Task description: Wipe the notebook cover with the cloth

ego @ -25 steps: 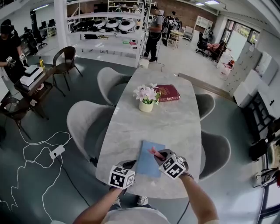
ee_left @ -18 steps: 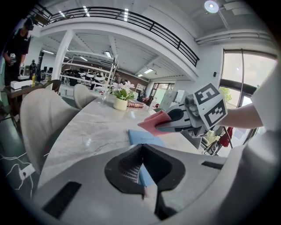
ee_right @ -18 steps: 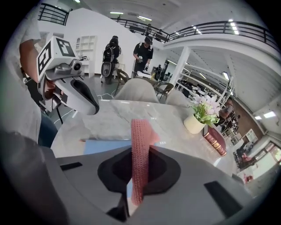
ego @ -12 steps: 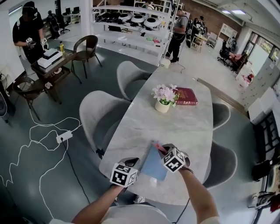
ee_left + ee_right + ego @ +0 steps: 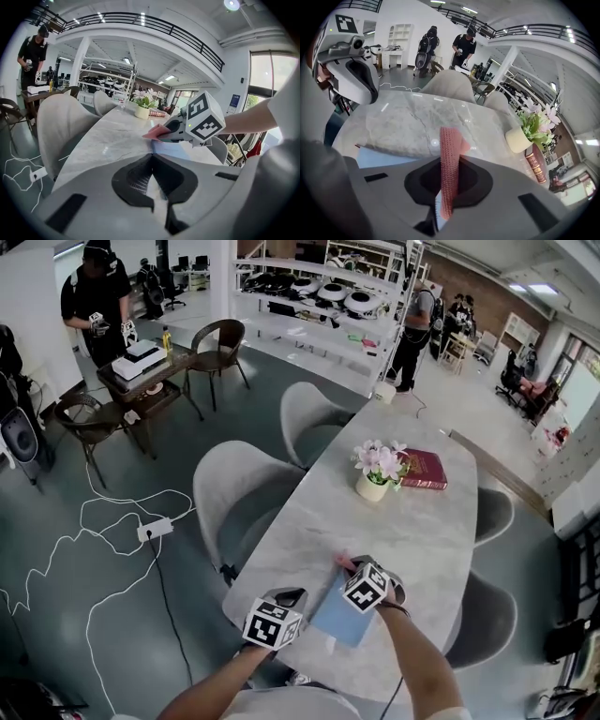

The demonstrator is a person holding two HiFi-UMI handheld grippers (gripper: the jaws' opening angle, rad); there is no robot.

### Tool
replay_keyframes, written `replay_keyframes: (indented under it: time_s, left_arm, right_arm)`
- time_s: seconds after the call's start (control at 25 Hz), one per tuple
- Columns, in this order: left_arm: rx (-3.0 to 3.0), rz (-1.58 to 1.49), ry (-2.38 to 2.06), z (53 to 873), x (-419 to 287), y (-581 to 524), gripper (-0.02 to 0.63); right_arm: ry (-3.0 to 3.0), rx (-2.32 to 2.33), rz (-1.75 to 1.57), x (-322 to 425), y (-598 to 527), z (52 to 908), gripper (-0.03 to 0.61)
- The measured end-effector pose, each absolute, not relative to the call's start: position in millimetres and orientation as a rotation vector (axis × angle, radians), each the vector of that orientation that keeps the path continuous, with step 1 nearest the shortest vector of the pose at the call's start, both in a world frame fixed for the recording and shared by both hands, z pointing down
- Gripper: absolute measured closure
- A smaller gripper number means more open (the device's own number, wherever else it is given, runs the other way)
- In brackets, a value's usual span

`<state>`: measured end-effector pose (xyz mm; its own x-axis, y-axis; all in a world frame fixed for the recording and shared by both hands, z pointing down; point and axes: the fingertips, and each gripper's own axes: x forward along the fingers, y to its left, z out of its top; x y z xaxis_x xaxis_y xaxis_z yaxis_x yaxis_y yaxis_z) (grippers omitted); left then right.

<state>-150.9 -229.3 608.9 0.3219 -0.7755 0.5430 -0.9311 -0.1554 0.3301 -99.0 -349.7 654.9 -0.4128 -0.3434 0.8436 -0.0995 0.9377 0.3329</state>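
A light blue notebook (image 5: 337, 617) lies near the front edge of the marble table (image 5: 403, 531). My left gripper (image 5: 292, 597) is at its left near edge, with the jaws shut on the notebook's edge (image 5: 157, 187). My right gripper (image 5: 351, 570) is shut on a pink knitted cloth (image 5: 449, 164), held over the far part of the notebook. The cloth (image 5: 155, 132) pokes out in front of the right gripper (image 5: 168, 133) in the left gripper view. The blue cover (image 5: 382, 157) shows below the cloth in the right gripper view, with the left gripper (image 5: 361, 79) beyond it.
A pot of pink and white flowers (image 5: 377, 470) and a dark red book (image 5: 424, 469) stand further along the table. Grey chairs (image 5: 239, 498) line both sides. A white cable and power strip (image 5: 155, 529) lie on the floor at the left. People stand far off.
The head view has swung, so the table sits further right and lower. Both grippers stay at the notebook, and the pink cloth remains over its far end.
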Motion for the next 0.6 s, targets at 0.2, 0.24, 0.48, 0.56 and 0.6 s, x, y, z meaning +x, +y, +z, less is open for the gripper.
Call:
replay_keyframes:
  time_s: [0.2,0.24,0.48,0.56,0.6]
  left_arm:
    - [1.960,0.319,-1.527,609,-154,-229,0.606]
    - [1.957,0.318,-1.531,608,-155,-229,0.606]
    - [1.951,0.322,-1.541,607,-160,-228,0.606]
    - [1.956,0.323,-1.538,606,-160,-228,0.606]
    - [1.959,0.324,-1.535,606,-160,-228,0.606]
  right_arm:
    - [-1.956,0.286,-0.264,-102,-352,670,0.563]
    - [-1.958,0.277,-0.253,-104,-352,671,0.563]
    - [-1.969,0.227,-0.220,-110,-343,672,0.563]
    - [-1.971,0.208,-0.215,-112,-338,674,0.563]
    - [-1.973,0.201,-0.213,-113,-336,674,0.563]
